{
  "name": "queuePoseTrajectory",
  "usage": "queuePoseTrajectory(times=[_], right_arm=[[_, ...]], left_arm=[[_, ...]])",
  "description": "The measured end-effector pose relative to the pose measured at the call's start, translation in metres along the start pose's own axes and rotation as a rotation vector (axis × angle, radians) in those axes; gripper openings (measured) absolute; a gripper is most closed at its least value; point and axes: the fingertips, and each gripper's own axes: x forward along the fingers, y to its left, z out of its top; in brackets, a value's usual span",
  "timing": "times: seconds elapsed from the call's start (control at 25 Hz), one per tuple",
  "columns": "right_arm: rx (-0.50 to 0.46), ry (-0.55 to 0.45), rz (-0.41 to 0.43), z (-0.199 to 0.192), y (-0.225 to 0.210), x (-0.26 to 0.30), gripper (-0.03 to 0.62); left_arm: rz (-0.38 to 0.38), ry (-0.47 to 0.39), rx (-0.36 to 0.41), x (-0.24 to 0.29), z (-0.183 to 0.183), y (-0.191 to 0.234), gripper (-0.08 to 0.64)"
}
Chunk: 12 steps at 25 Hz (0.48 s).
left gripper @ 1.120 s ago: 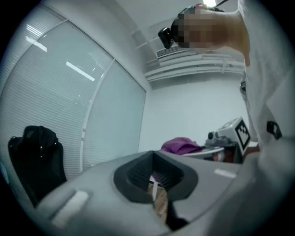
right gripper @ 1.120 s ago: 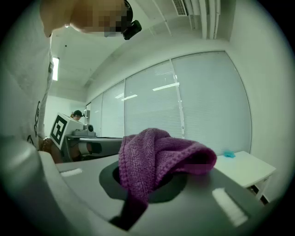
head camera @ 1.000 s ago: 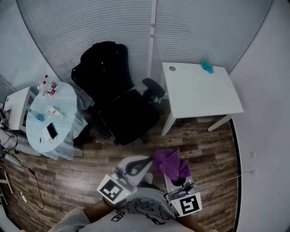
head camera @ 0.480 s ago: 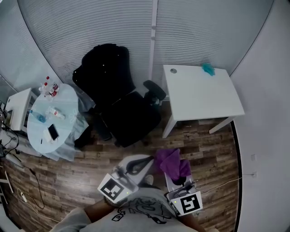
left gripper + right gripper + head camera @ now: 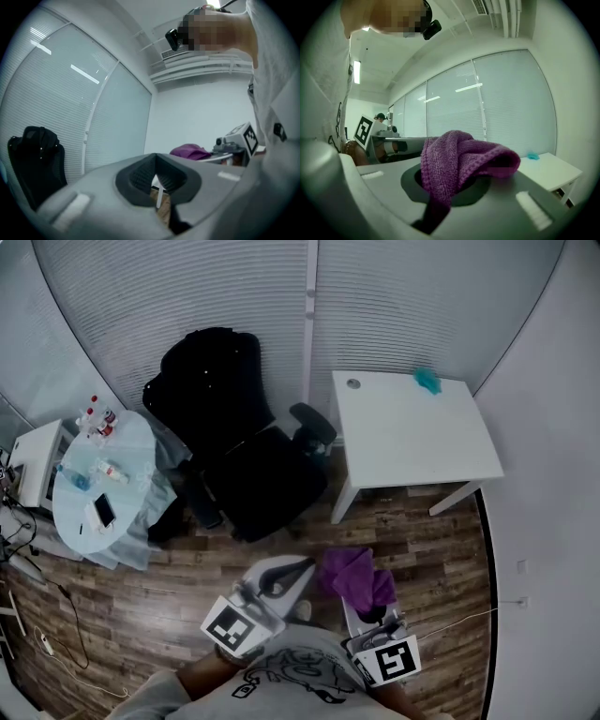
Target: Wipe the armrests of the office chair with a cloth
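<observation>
Wood-plank flooring runs under a small office with slatted blinds across the far wall, and the black office chair [image 5: 246,457] stands in the middle of it, its seat turned toward the person. One armrest [image 5: 313,422] shows clearly at the side of the seat nearest a white tabletop [image 5: 412,442], where a small teal object [image 5: 427,380] lies near the back edge. The other armrest is lost against the dark chair and cannot be picked out. On the opposite side a round table [image 5: 89,486] with a pale cover carries a phone [image 5: 103,510] and some small bottles. Both tools are held low and close to the person's body, well apart from the chair. The right gripper [image 5: 451,183] is clamped on a purple cloth [image 5: 461,152], which bunches up over the jaws and droops forward, so the wiping material is in hand and ready. The left gripper [image 5: 156,180] has its jaw tips pressed together with nothing between them; only floor shows through the gap behind the tips. As for progress, the wiping looks not yet begun: the cloth touches no part of the chair, and neither armrest appears to have been reached. What is left, by this reading, is nearly everything: closing the distance to the chair, laying the cloth on the visible armrest and rubbing along it, then doing the same on the far one, with the empty left gripper free to steady the chair if it swivels.
</observation>
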Motion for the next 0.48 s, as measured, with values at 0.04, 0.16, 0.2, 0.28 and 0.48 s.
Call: queuePoseTrajectory(times=[0.04, 0.16, 0.2, 0.28, 0.48], right_arm=[[0.000, 0.006, 0.003, -0.002, -0.002, -0.001, 0.029], [0.002, 0.011, 0.004, -0.005, -0.007, 0.002, 0.029], [0.002, 0.007, 0.004, -0.005, -0.010, 0.004, 0.029], [-0.003, 0.000, 0.008, -0.005, -0.012, 0.009, 0.031], [-0.010, 0.000, 0.013, -0.003, -0.022, 0.029, 0.029]], left_arm=[[-0.001, 0.001, -0.003, 0.002, -0.001, -0.001, 0.003], [0.000, 0.001, -0.011, 0.006, -0.005, 0.001, 0.003], [0.001, 0.001, -0.013, 0.008, -0.006, 0.002, 0.003], [0.004, -0.001, -0.017, 0.010, -0.006, 0.006, 0.002], [0.027, -0.007, -0.020, 0.017, -0.008, 0.033, 0.003]])
